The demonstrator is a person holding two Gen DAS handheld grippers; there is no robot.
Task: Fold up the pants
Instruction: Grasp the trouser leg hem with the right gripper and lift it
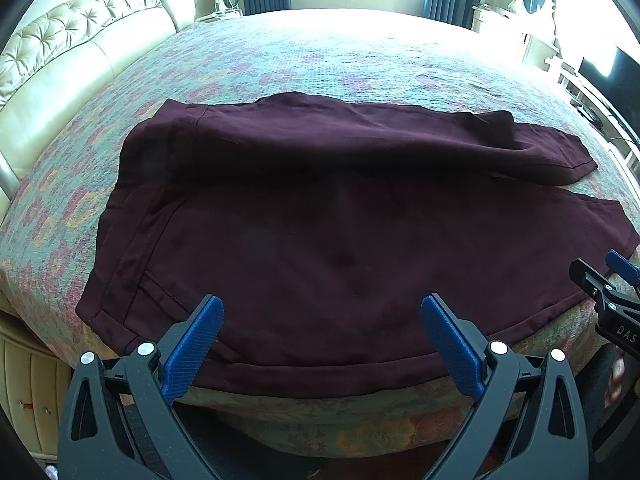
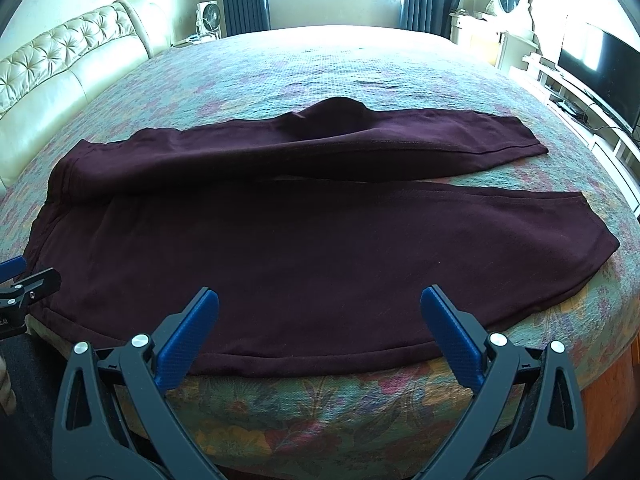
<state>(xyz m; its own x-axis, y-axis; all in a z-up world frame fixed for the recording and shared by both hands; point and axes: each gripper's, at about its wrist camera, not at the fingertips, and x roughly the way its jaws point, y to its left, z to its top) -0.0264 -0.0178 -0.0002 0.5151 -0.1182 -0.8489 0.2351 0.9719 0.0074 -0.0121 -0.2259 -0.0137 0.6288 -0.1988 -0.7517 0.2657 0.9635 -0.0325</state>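
- Maroon cloth fills the left wrist view: the pants (image 1: 320, 220) lie flat on the bed (image 1: 280, 60), long axis running side to side, waistband (image 1: 120, 264) out to the left and the two legs stretching away to the right.
- From this view the left gripper (image 1: 322, 322) hangs at the near edge of the bed, its blue fingers (image 1: 198, 344) spread wide with nothing between them, pointing across the near leg towards the far one.
- At the right margin the right gripper (image 1: 600, 280) shows only as a tip, just beside the near leg's lower stretch; from here I cannot tell how it stands.
- Over in the right wrist view, the pants (image 2: 300, 248) run the same way, and the near leg's hem (image 2: 596, 232) and the far leg's hem (image 2: 528, 136) lie to the right, a thin strip of bedspread showing between the legs.
- Here the right gripper (image 2: 320, 316) is also spread and empty, its fingers (image 2: 452, 340) poised over the near long edge (image 2: 320, 354) of the cloth, roughly mid-leg.
- The left gripper (image 2: 28, 276) peeks in at the left margin, beside the waist end.
- My guess: the near leg gets lifted along that edge and carried away over the far leg, left hand nearer the waist, right hand nearer the hem.
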